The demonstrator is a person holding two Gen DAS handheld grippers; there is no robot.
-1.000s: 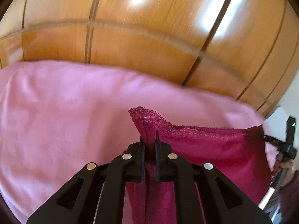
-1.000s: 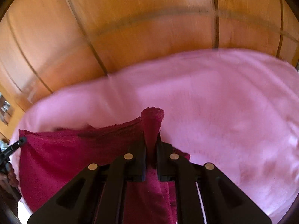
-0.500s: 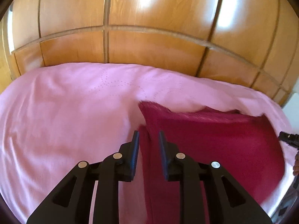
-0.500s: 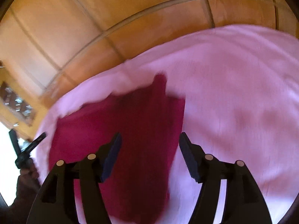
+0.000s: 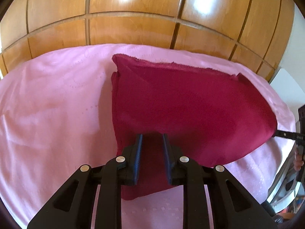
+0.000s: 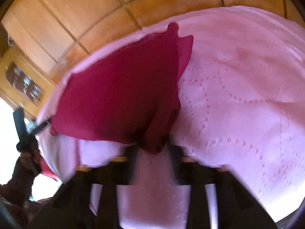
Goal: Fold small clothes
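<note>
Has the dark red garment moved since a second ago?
Yes. The dark red garment, earlier held up bunched in both tongs, now lies spread on the pink sheet, reaching nearer the wooden panelling.

No readable text, labels, brands or numbers in either view; small pale marks on a black bar (image 5: 289, 135) at the right edge are too tiny to read

In the right wrist view the right gripper (image 6: 152, 148) is smeared by motion blur, so the edges of its closing jaws cannot be made out, and whether the dark red cloth (image 6: 118, 87) is between them cannot be told. The near corner of the cloth is blurred too. In the left wrist view part of the cloth is covered by the left gripper (image 5: 151, 139). The pink bed cover (image 5: 53, 99) is cut off by the picture edges.
</note>
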